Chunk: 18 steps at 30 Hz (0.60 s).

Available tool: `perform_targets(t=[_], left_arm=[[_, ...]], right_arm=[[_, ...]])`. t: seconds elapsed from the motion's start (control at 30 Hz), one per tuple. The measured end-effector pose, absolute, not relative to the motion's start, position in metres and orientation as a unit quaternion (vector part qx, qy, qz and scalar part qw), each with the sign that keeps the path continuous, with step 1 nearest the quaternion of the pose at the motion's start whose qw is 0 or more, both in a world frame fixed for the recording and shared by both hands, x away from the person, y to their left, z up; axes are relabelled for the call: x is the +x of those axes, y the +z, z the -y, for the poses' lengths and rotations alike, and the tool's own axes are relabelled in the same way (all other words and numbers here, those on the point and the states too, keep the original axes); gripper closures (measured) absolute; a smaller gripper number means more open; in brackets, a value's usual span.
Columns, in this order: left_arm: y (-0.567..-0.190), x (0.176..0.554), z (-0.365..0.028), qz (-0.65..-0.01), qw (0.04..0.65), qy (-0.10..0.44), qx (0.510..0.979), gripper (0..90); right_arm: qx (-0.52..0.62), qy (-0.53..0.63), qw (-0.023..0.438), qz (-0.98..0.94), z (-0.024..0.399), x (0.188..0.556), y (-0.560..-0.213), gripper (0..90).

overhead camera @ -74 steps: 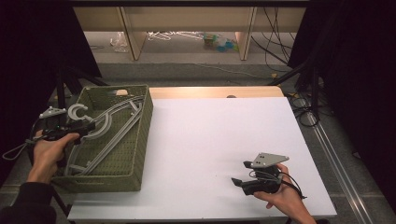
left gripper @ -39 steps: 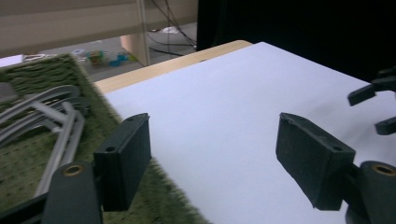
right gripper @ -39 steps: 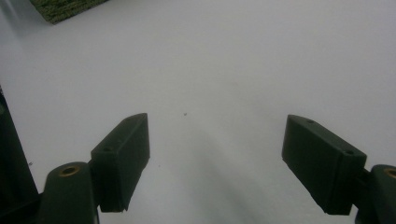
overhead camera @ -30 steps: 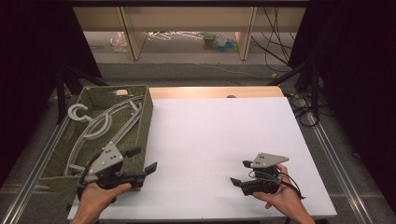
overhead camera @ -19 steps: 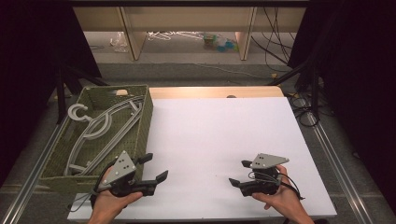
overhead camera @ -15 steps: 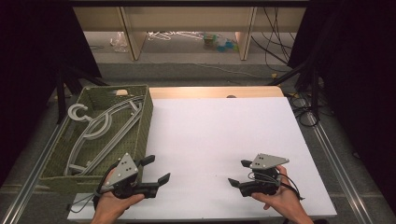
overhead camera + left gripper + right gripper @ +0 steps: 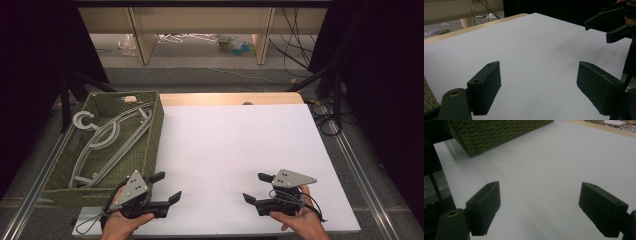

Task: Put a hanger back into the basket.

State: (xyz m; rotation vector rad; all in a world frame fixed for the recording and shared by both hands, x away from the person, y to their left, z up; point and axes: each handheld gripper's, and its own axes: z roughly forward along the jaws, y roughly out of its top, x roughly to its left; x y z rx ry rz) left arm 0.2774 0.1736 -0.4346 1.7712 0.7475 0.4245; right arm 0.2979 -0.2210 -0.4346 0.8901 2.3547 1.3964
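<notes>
Both grippers, left and right, gape empty; the hangers in the basket look light, stiff, best pinched at the neck

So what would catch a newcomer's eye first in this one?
Probably the green woven basket at the left edge of the white table, with grey plastic clothes hangers lying in it. Next, the two black two-jaw grippers near the table's front edge, the left gripper and right gripper, both open and holding nothing.
</notes>
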Motion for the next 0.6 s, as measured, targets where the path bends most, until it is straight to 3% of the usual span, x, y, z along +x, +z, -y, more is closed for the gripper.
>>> perform_targets(t=[0.6], left_arm=[[-0.4347,0.2776,-0.1714,-0.31,0.548,0.181,0.755,19.5]], right_arm=[[0.299,0.485,0.133,-0.811,0.2189,0.2883,-0.437,17.3]])
